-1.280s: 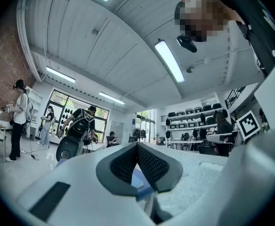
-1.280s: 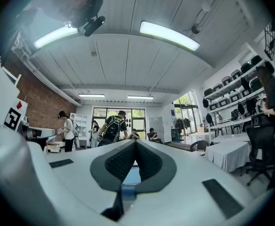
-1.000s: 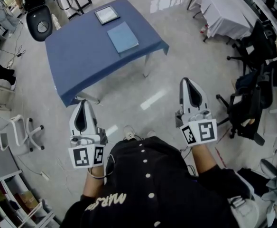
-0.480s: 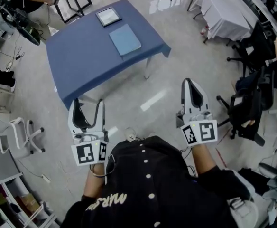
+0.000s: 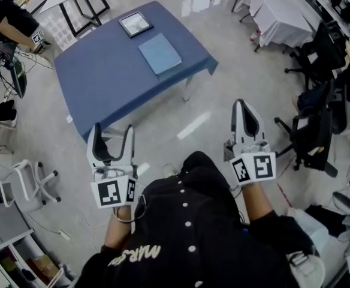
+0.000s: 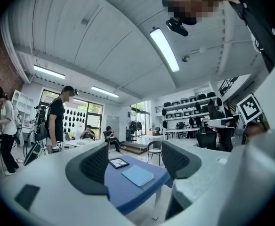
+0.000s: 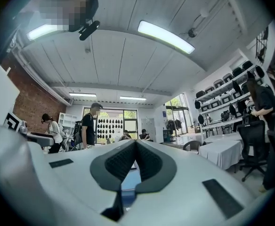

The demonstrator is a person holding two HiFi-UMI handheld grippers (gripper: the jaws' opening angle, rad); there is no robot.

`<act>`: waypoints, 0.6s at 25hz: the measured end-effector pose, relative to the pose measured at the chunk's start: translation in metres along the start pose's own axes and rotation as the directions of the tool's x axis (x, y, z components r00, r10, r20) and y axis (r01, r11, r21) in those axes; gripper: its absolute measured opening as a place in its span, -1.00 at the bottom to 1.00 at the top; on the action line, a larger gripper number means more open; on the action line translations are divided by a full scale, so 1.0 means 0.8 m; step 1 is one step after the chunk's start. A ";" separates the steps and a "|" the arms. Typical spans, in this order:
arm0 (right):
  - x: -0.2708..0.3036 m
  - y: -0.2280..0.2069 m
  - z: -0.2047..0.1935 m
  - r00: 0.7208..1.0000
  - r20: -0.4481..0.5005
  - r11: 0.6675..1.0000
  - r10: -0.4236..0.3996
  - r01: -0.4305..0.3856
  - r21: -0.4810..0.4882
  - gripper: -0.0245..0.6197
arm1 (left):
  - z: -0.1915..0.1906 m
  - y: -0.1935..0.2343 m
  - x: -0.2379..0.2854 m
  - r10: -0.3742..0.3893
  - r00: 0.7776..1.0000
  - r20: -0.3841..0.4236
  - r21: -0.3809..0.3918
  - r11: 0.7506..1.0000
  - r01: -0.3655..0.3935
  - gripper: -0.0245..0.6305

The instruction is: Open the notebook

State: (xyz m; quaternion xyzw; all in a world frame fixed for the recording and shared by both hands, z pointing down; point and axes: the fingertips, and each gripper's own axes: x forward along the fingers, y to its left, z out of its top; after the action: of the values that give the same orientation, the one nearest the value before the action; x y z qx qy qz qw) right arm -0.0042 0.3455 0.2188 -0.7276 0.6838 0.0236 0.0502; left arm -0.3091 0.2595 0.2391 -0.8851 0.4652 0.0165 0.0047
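Note:
A light blue notebook [image 5: 160, 53] lies closed on a table with a blue cloth [image 5: 103, 83], some way ahead of me across the floor. Both grippers are held level in front of my body, well short of the table. My left gripper [image 5: 113, 131] has its jaws wide apart and still opening, with nothing between them. In the left gripper view, that gripper [image 6: 135, 154] frames the distant notebook [image 6: 137, 175] and table [image 6: 110, 192]. My right gripper [image 5: 242, 105] is shut and empty; in its own view the pads [image 7: 128, 160] meet.
A dark framed tablet [image 5: 135, 24] lies on the table behind the notebook. Black office chairs [image 5: 313, 131] stand at the right, a white-clothed table [image 5: 280, 14] at the far right. A person [image 5: 7, 23] stands at the far left, near a white chair [image 5: 19, 173].
My left gripper's jaws went from shut to wide open. Both grippers edged forward toward the table. The right gripper stayed shut.

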 end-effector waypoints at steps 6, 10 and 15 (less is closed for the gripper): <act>0.035 -0.011 -0.011 1.000 -0.007 1.000 -0.019 0.019 -0.004 -0.91 | -0.010 0.016 0.040 -0.002 1.000 -0.004 -0.008 1.000 0.002 0.12; 0.075 -0.033 -0.025 1.000 -0.006 1.000 -0.019 0.019 0.004 -0.91 | -0.017 0.018 0.086 0.000 1.000 -0.009 -0.006 1.000 0.000 0.12; 0.144 -0.078 -0.040 1.000 -0.012 1.000 0.005 -0.005 0.015 -0.91 | -0.028 0.010 0.159 0.013 1.000 -0.016 0.000 1.000 -0.013 0.12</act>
State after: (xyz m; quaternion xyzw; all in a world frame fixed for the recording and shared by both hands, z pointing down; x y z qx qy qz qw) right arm 0.0644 0.2312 0.2410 -0.7255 0.6861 0.0141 0.0512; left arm -0.2431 0.1492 0.2574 -0.8820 0.4711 0.0094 0.0010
